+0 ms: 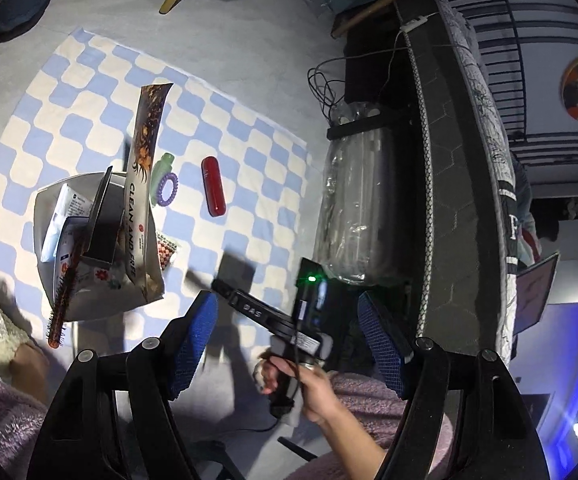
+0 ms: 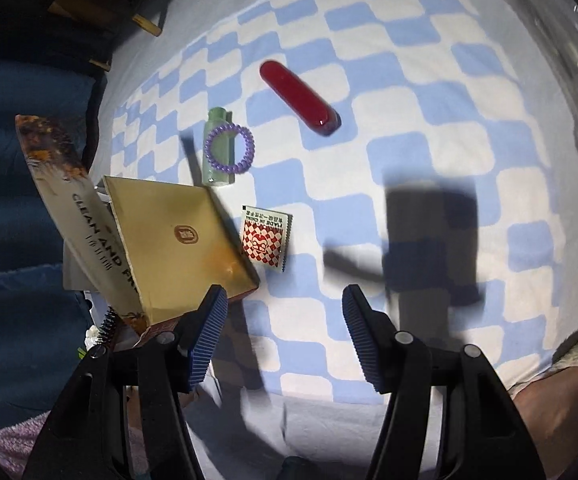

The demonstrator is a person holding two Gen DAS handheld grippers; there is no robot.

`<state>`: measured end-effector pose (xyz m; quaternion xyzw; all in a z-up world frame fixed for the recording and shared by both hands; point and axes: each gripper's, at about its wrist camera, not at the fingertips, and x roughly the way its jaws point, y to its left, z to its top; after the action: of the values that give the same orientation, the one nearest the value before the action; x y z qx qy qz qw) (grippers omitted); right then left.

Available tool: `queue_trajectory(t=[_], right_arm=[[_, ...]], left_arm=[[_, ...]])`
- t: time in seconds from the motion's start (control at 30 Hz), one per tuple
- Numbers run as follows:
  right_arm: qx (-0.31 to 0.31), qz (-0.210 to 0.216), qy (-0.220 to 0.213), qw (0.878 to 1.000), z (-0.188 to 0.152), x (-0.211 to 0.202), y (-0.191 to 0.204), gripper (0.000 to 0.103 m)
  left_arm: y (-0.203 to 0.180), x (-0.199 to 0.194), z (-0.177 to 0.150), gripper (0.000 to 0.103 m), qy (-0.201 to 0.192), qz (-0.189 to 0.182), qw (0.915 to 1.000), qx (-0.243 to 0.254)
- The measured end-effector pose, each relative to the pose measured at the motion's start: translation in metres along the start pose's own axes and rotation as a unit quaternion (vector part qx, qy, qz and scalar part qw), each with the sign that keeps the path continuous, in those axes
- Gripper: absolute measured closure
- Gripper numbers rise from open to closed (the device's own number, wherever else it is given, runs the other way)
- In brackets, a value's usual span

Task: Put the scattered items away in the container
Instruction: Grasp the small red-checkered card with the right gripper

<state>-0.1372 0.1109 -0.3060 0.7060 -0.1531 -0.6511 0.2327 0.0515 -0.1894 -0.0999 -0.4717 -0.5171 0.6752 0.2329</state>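
Four bits are still lying loose beside the container; both the left gripper and right gripper are hanging wide open, empty, probably heading for the sachet next.

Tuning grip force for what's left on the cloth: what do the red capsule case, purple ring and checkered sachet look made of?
Red capsule case: hard glossy plastic, judging by the sharp highlight at its end.
Purple ring: coiled, slightly shiny, probably springy plastic or rubber.
Checkered sachet: thin flat printed foil or paper; serrated edges.
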Motion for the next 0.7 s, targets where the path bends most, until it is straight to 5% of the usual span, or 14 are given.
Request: queue_trajectory(t=[0.17,0.3,0.7], right_arm=[[0.021,-0.007,0.044,0.999,0.012,0.042,-0.005,0.042],[-0.003,-0.028,0.074,0.997,0.021,0.076,0.007,0.042],[0.009,0.015,0.044,0.999,0.047,0.111,0.021,0.047]], left_arm=[[-0.001,-0.017,0.003,0.031,-0.010,-0.002,0.9995,0.030],[0.011,-0.019,0.010,0.031,-0.010,-0.012,0.9998,0.007],[0.035,-0.020,0.014,0.031,-0.006,-0.043,0.9982,-0.042]])
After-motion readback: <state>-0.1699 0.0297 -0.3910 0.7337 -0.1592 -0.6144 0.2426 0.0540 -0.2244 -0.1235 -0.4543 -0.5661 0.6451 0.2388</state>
